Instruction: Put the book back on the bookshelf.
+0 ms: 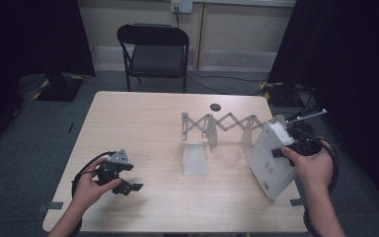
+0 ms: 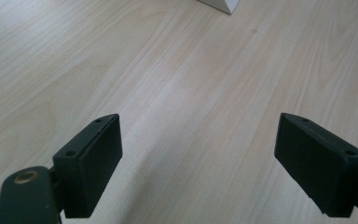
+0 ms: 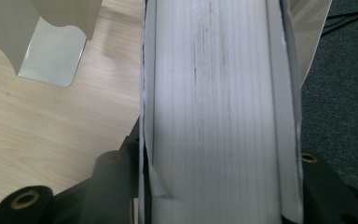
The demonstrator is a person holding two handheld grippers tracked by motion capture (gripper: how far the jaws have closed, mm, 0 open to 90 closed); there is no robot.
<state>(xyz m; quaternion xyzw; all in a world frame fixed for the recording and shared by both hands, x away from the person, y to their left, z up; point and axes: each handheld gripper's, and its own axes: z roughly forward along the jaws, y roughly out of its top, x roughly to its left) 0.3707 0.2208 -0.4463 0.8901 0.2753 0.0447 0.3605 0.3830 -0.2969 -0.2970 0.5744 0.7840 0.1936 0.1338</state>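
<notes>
Left gripper (image 1: 128, 180) jaws wide over table (image 1: 148, 128), right gripper (image 1: 288, 148) clamping white book (image 1: 269, 158), tilted, spine leaning away.

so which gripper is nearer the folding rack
Right. The right gripper, shut on a white book, sits just beside the folding rack's right end; the left gripper hovers open near the table's front-left corner.
</notes>
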